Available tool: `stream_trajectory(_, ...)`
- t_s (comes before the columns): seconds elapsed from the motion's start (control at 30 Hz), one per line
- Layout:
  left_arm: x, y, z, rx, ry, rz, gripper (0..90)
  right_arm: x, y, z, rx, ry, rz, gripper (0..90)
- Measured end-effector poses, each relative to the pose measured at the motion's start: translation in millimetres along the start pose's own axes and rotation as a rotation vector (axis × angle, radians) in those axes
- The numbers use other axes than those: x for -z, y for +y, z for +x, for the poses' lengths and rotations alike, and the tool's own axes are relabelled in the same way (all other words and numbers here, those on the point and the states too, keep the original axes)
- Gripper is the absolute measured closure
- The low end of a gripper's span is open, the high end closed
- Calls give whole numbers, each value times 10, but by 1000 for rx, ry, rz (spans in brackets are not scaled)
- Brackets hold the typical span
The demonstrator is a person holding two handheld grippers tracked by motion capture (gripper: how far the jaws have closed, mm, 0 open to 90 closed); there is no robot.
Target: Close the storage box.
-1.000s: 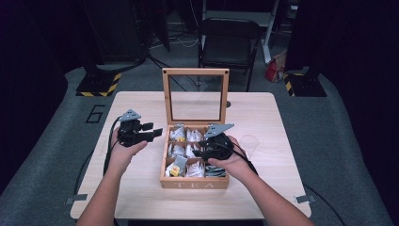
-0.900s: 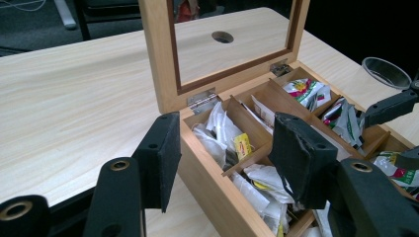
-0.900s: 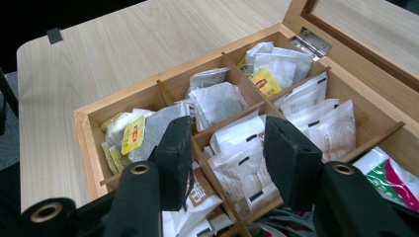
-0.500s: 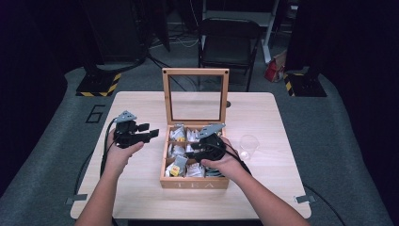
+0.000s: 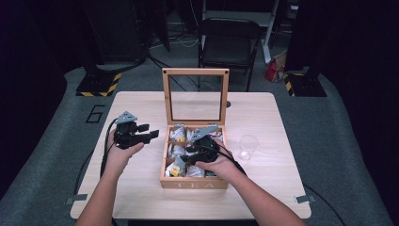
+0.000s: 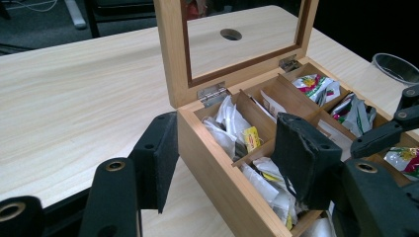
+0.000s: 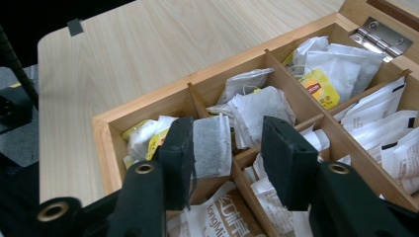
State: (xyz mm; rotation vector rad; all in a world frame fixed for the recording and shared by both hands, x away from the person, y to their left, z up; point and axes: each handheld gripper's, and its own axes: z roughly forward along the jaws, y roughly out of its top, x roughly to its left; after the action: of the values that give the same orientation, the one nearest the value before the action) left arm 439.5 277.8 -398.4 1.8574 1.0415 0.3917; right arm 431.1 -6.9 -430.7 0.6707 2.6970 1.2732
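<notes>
Our right gripper (image 7: 225, 163) sits over the tea box (image 5: 194, 181), jaws apart around a tea bag (image 7: 211, 145), not pinching yet. Left gripper (image 6: 222, 163) straddles the box's side wall, jaws apart, probably to steady it.

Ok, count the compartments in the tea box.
6, in two rows of three inside the wooden tea box, running from the hinged lid toward the person. All hold tea bags. The right gripper partly covers some.

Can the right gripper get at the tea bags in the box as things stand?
Probably yes: the lid stands open and the right gripper hovers over the tea box, jaws straddling a tea bag.
</notes>
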Motion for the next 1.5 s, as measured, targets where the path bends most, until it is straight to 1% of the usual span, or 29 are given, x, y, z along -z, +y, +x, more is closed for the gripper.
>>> stream_trajectory(0.2,-3,-5,3,9,-8,13,430,-58,5,14,-2,-4,14,617)
stream_trajectory(0.27,-4,-7,6,7,-6,12,430,-72,3,14,4,-7,22,622)
stream_trajectory(0.33,-5,-12,7,13,-4,11,430,-93,-1,19,-4,-5,27,627)
stream_trajectory(0.4,-4,-12,13,11,-2,12,430,-110,-7,18,-1,-5,32,636)
stream_trajectory(0.47,0,-12,12,19,-4,12,430,-135,-11,19,1,-4,39,641)
stream_trajectory(0.5,1,-13,14,19,-4,12,430,-145,-12,27,-11,-3,42,643)
stream_trajectory(0.53,-1,-15,16,19,-3,10,430,-157,-13,22,-2,-3,43,646)
stream_trajectory(0.57,-1,-17,20,20,-3,11,430,-164,-15,23,-5,0,47,649)
stream_trajectory(0.63,-5,-23,23,22,0,7,430,-176,-18,28,-13,1,52,662)
stream_trajectory(0.77,5,-22,30,25,-2,6,431,-195,-21,23,-2,1,60,699)
stream_trajectory(0.8,8,-22,32,26,-1,3,431,-195,-24,32,-12,4,65,711)
stream_trajectory(0.83,10,-21,34,25,-1,3,431,-197,-24,29,2,6,65,724)
stream_trajectory(0.9,13,-22,36,26,-1,0,431,-199,-27,35,2,8,64,743)
stream_trajectory(0.93,12,-22,35,27,0,-1,431,-199,-25,29,17,7,63,748)
stream_trajectory(1.07,5,-27,33,27,0,7,431,-196,-26,34,19,0,67,777)
stream_trajectory(1.13,3,-28,35,26,-3,9,431,-192,-28,38,9,-7,64,801)
stream_trajectory(1.17,4,-28,34,28,-3,8,431,-185,-24,34,14,-4,63,835)
stream_trajectory(1.2,4,-28,35,28,-3,8,431,-177,-20,26,24,2,59,845)
stream_trajectory(1.3,5,-29,33,30,1,3,431,-170,-20,43,19,11,58,871)
stream_trajectory(1.33,7,-28,36,28,-1,4,431,-165,-15,42,30,16,55,877)
stream_trajectory(1.37,9,-28,35,30,-2,5,431,-157,-13,56,24,20,55,880)
stream_trajectory(1.4,11,-28,36,28,-1,4,431,-154,-8,55,39,20,46,883)
stream_trajectory(1.47,14,-28,37,29,-1,2,431,-135,-3,70,29,28,45,892)
stream_trajectory(1.5,15,-28,38,30,0,1,431,-127,1,69,35,31,43,897)
